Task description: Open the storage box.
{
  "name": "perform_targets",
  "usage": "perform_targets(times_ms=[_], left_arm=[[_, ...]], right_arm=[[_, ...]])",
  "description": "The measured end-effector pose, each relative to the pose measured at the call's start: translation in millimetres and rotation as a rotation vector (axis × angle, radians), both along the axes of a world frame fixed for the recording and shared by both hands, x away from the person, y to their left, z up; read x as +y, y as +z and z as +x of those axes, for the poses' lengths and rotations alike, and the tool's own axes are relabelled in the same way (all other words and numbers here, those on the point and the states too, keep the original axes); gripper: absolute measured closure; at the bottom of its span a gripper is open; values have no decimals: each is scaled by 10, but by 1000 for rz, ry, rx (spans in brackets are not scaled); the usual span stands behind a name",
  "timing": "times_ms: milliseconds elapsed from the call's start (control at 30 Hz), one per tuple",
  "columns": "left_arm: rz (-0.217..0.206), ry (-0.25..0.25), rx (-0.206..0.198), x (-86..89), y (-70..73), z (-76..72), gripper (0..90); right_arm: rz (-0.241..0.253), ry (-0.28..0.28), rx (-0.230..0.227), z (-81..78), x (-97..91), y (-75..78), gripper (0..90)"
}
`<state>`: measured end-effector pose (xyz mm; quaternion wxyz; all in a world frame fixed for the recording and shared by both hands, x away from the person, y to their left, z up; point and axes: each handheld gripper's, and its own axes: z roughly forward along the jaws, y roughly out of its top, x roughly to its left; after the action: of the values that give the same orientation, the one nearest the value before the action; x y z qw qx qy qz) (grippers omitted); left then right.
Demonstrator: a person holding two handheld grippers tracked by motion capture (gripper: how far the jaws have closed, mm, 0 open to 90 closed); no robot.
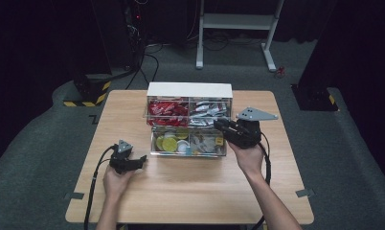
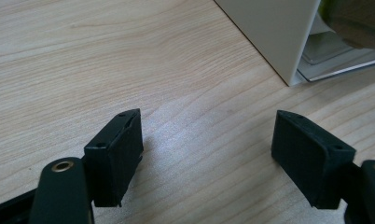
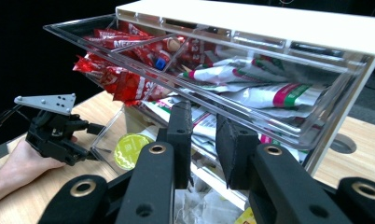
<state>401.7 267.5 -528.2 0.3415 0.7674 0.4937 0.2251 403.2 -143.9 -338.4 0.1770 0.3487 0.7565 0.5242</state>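
A white drawer cabinet (image 1: pixel 189 89) stands at the back middle of the wooden table (image 1: pixel 190 191). Its two clear drawers are pulled out. The upper drawer (image 1: pixel 147 114) holds red packets (image 3: pixel 125 84) and silver-white packets (image 3: pixel 269 95). In the lower drawer (image 1: pixel 188 154) lie yellow-green capsules (image 1: pixel 169 143) and more packets. My right gripper (image 1: pixel 217 123) (image 3: pixel 203 116) is at the drawers' right front corner. Its jaws stand close together, shut, under the upper drawer, with nothing seen held. My left gripper (image 1: pixel 141 158) (image 2: pixel 209 116) rests low over the table left of the cabinet, open and empty.
The cabinet's white side (image 2: pixel 279 32) is just ahead of the left gripper's jaws. A round hole (image 3: pixel 343 143) sits in the tabletop right of the cabinet. Behind the table stand a white desk frame (image 1: pixel 236 21) and black bases with yellow-black stripes (image 1: pixel 87 91).
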Motion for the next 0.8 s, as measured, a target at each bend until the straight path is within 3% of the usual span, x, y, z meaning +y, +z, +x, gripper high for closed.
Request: perform_targets(times_ms=[800], left_arm=[[0,0,-1,1,0,2,253]], right_arm=[[-27,-39,-20,171,134,225,705]])
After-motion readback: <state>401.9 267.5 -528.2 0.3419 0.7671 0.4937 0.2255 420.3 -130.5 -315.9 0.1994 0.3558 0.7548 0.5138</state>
